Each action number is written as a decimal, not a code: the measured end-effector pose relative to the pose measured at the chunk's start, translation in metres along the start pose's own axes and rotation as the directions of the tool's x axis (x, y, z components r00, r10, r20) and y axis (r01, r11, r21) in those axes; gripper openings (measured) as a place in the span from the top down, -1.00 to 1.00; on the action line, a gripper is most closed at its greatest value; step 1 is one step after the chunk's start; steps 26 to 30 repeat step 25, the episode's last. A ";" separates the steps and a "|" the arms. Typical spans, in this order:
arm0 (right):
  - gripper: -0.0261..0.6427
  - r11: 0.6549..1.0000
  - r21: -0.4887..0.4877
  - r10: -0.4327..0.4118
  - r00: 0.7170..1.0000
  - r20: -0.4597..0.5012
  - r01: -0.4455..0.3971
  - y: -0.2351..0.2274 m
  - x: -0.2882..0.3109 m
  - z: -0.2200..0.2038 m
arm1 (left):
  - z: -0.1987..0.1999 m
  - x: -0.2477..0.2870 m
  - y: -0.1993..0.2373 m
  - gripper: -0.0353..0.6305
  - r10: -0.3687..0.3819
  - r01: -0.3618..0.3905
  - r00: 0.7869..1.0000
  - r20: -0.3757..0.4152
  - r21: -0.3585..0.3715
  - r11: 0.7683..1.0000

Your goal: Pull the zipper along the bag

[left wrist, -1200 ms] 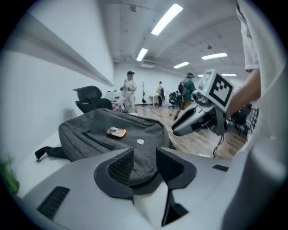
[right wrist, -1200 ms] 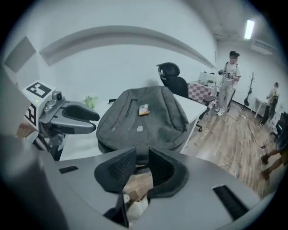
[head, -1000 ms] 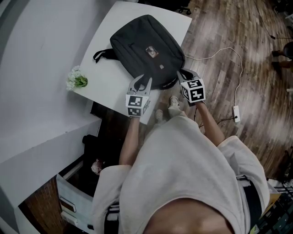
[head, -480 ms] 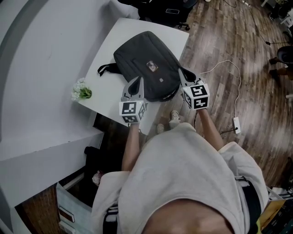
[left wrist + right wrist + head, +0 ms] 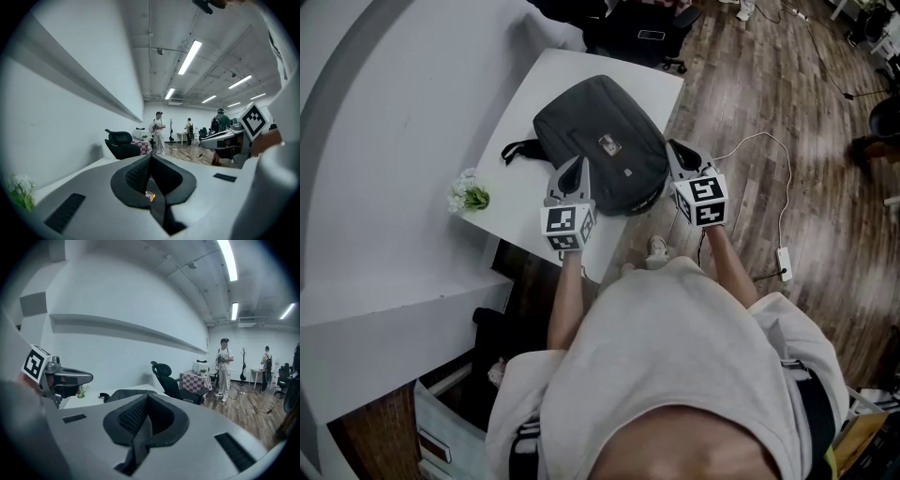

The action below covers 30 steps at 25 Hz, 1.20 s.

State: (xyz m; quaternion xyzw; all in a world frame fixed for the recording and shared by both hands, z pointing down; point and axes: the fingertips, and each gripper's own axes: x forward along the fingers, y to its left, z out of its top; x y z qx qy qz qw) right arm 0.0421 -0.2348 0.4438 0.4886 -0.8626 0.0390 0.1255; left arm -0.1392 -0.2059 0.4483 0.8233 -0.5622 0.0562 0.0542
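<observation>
Black bag [image 5: 591,127] carries an unreadable patch [image 5: 607,144]; left claw [image 5: 578,162], right claw [image 5: 673,146] both closed, empty.

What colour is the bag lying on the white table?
The bag is black, with a small patch on its front. The head view shows it best.

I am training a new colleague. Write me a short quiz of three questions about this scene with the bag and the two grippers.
1. True or false: the left gripper holds the bag between its jaws.
2. Multiple choice: what stands at the left edge of the table? A. a small plant B. a cup C. a lamp
3. Fill in: the jaws of the right gripper are ___ (open or shut).
Key: 1 false, its jaws are shut on nothing; 2 A; 3 shut.
</observation>
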 end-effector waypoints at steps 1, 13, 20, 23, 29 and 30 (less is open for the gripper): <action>0.89 1.000 -0.004 0.002 1.000 0.000 -0.002 0.000 0.000 0.000 | 0.001 0.000 0.000 0.82 0.001 -0.001 1.000 0.002 -0.002 1.000; 0.89 1.000 -0.023 0.014 1.000 -0.004 -0.014 0.005 0.000 0.002 | -0.002 0.007 -0.007 0.82 -0.011 0.011 1.000 -0.010 -0.001 1.000; 0.89 1.000 -0.024 0.003 1.000 -0.007 -0.003 -0.001 -0.002 -0.002 | -0.003 0.011 -0.011 0.82 -0.016 0.016 1.000 -0.017 0.006 1.000; 0.89 1.000 -0.025 0.003 1.000 -0.007 -0.003 -0.001 -0.003 -0.002 | -0.003 0.011 -0.011 0.82 -0.017 0.017 1.000 -0.019 0.007 1.000; 0.89 1.000 -0.027 0.004 1.000 -0.007 -0.004 -0.001 -0.002 -0.001 | -0.002 0.012 -0.011 0.82 -0.018 0.018 1.000 -0.019 0.009 1.000; 0.89 1.000 -0.027 0.004 1.000 -0.007 -0.004 -0.001 -0.002 -0.001 | -0.002 0.012 -0.011 0.82 -0.018 0.018 1.000 -0.019 0.009 1.000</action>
